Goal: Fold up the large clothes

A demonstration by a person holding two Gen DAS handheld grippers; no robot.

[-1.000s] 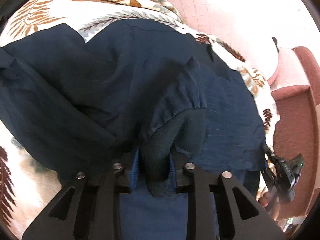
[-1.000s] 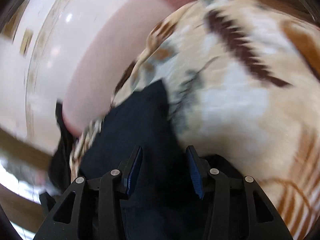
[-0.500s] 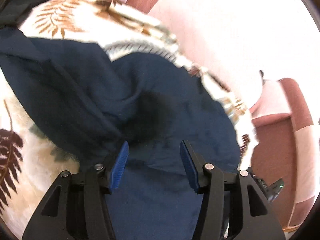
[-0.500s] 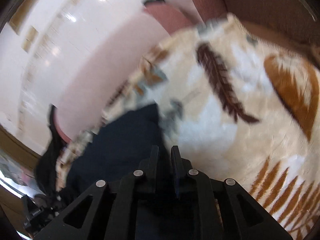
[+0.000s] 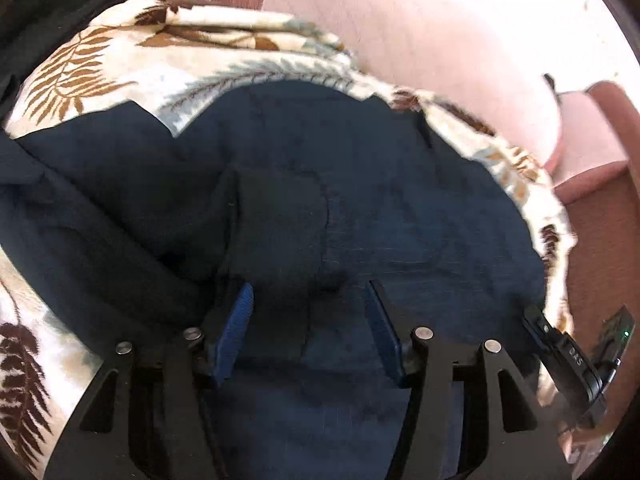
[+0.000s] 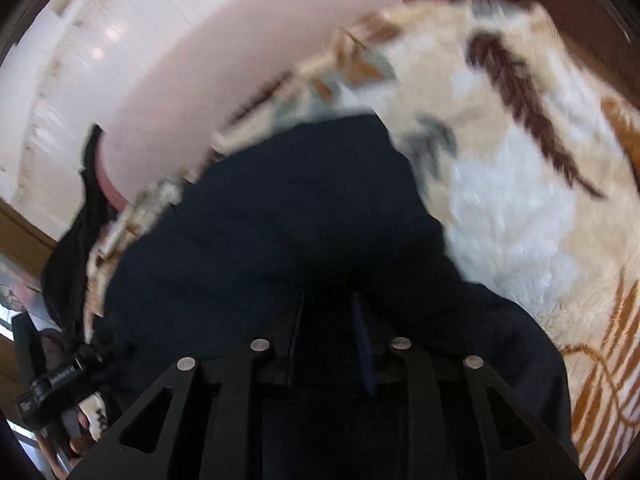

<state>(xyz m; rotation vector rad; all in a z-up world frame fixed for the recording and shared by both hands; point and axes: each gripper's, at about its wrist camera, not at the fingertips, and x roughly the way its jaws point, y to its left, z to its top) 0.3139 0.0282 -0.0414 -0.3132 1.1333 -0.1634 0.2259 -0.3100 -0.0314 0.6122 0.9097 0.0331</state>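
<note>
Both jaws are opening: the left gripper (image 5: pixel 308 316) holds nothing, dark cuff (image 5: pixel 280 224) just above its tips mid-frame, navy jacket (image 5: pixel 400 208) spread on the fern blanket (image 5: pixel 120 60), right gripper (image 6: pixel 326 332) barely parted over it.

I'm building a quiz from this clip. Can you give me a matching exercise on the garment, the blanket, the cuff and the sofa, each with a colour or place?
Things:
1. garment
2. blanket
3. cuff
4. sofa

Descriptions:
A. cream with brown fern leaves
B. pink, beyond the blanket
C. navy, spread on the blanket
D. dark ribbed band lying on the navy cloth, just ahead of the left tongs

Pairs: 1-C, 2-A, 3-D, 4-B
</note>
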